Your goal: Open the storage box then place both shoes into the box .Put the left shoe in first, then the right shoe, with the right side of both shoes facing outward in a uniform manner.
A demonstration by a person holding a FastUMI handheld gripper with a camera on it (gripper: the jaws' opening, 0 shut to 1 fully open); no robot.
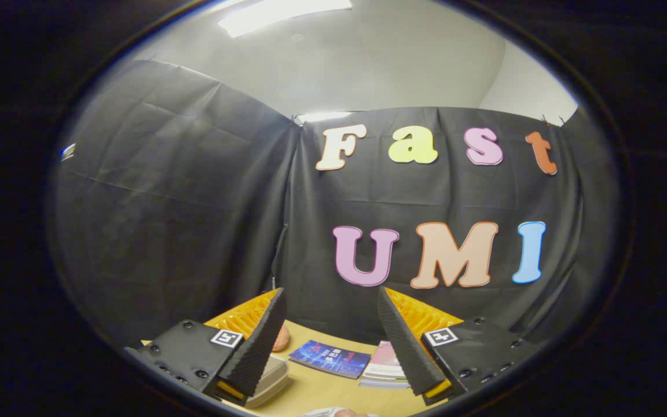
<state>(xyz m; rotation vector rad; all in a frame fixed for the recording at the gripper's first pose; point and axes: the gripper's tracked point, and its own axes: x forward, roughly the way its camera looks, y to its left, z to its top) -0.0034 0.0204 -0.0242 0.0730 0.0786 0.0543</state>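
Black cloth wall [194, 202] ahead, pale ceiling [368, 63] above with a bright light panel [284, 14]. Tool [330, 301] raised above the bench [322, 391], fingers spread wide apart, nothing between them. Tan bench surface low between and beyond the fingers. Blue booklet [329, 358] lying flat on it between the fingers, just beside a stack of pinkish booklets [385, 368] near the right finger. Pale, clear-looking lidded container [270, 379], possibly the storage box, under the left finger; cannot tell if open. Small reddish-brown rounded thing [281, 337] just past the left fingertip, too little visible to identify. Whitish item [333, 412] with a fingertip-like shape at the nearest bench edge, unclear. Shoes not identifiable.
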